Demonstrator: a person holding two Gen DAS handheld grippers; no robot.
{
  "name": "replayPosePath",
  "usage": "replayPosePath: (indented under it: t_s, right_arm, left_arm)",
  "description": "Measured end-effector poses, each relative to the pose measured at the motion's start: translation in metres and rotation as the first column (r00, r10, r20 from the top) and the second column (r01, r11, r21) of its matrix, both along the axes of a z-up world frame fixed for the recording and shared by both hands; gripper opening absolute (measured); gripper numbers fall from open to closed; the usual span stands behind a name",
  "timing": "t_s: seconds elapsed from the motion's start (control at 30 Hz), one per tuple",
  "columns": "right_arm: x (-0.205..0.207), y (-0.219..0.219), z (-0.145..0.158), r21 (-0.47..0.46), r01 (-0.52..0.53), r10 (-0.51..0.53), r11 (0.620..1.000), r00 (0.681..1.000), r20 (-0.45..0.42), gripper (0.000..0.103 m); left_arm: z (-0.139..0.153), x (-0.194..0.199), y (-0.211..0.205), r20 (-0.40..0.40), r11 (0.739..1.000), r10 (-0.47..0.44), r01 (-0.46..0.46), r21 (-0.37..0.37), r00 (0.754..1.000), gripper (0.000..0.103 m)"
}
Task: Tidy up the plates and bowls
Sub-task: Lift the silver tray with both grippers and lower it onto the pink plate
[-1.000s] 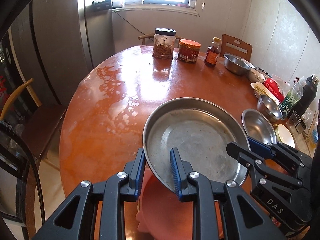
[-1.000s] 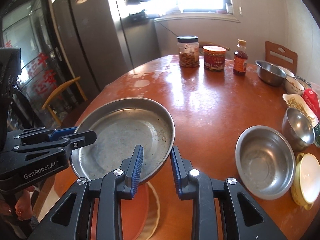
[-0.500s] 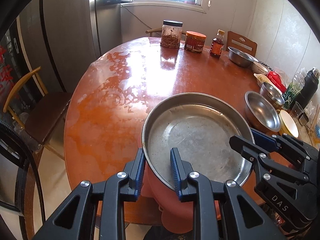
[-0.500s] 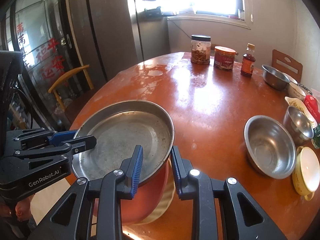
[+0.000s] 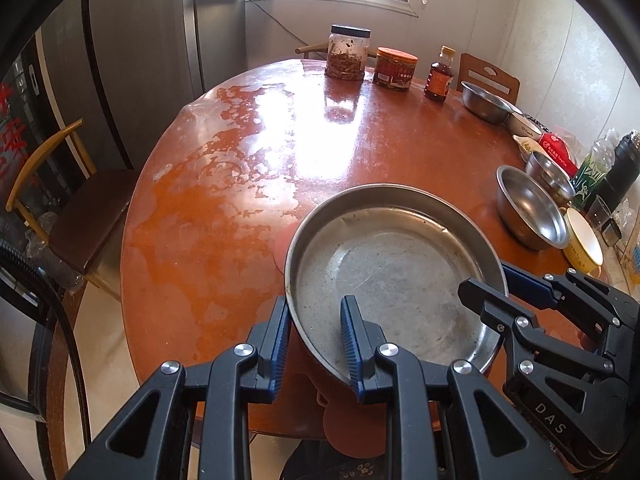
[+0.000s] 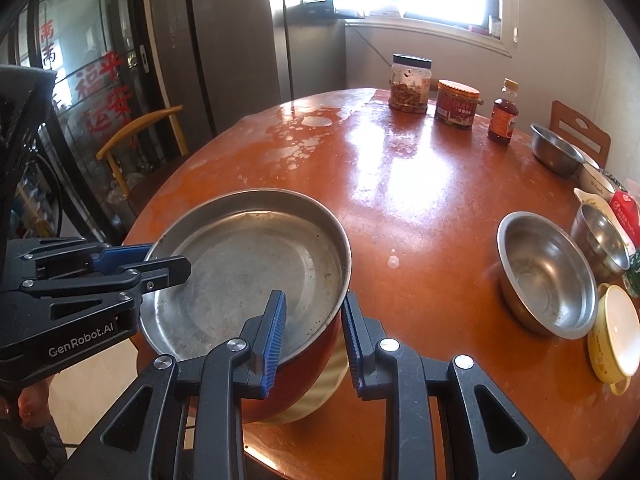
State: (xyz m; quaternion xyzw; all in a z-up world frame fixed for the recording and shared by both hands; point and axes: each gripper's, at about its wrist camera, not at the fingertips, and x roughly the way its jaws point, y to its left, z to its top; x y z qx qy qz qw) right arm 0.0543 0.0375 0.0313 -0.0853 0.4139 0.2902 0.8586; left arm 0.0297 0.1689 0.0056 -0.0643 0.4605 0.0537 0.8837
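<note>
Stainless steel fills the left wrist view: the wide metal pan sits tilted in front of you, its near rim caught between the blue pads of your left tongs, 1 pad outside the wall and 1 inside. The pads look closed onto the rim, though I cannot see firm contact on both faces. Your right tongs bite the pan's rim from the right. Under the pan an orange-red bowl shows, hanging past the near edge of the table. Further right stand a steel bowl, a smaller steel bowl and a yellow bowl, close together.

From the right wrist view, the right tongs straddle the pan's near rim, inner pad on the pan floor side, outer pad beside the red bowl; the gap looks slightly wider than the rim, so the clamp may be loose. The left tongs hold the far-left rim. The pan appears to rest in the red bowl, which sits on a pale plate at the table's edge.

You seem to be mid-carry, handling the pan with 2 grips, likely stacking or relocating it. Next, keep both grips level, decide whether the pan lifts off alone, and set it down well inside the table, since the stack overhangs the edge and could tip.
</note>
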Motion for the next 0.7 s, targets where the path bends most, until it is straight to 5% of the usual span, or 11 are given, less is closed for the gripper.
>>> replayPosePath:
  t_s: [0.7]
  right_arm:
    - [0.0013, 0.0004, -0.0042, 0.013, -0.023, 0.023, 1.000, 0.999, -0.025, 0.036]
  left_arm:
    - [-0.0086, 0.0031, -0.0005, -0.027, 1.000, -0.010, 0.011, 0.024, 1.000, 0.027]
